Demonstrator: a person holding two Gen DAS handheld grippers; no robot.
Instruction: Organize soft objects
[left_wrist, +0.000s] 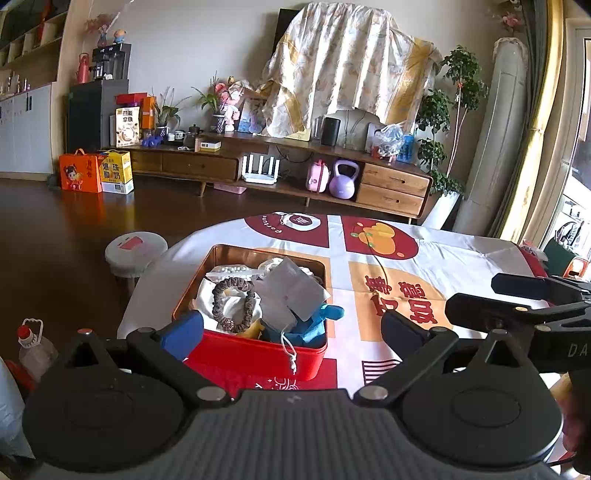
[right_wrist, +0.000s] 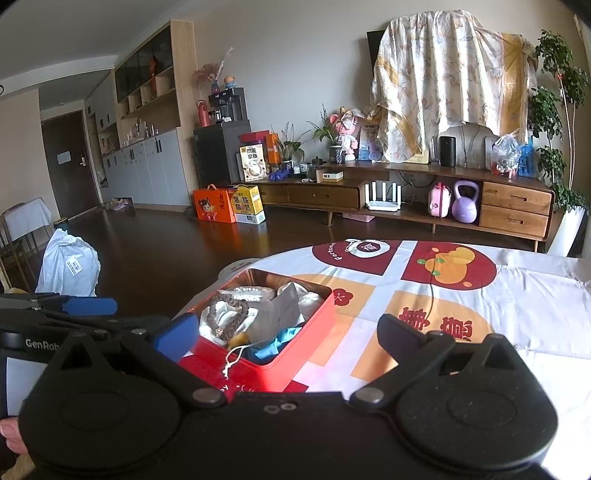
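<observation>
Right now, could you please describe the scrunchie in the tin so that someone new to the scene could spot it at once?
Find the round table with the red-and-white printed cloth; near its left edge stands an open red tin. At the tin's left side, on white cloth, lies the scrunchie: a dark brown, ruffled fabric ring, the only loop among flat grey packets and a blue pouch.

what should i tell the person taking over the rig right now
Left gripper: open, empty, held just short of the red tin.
Right gripper: open, empty, held beside the left one.
The tin sits open on the patterned tablecloth, crammed with a brown scrunchie, grey pouch, white cloth bag, something blue and a white drawstring hanging over the front wall.
Done: nothing lies on the cloth.
Left: everything in the tin probably still needs sorting.
</observation>
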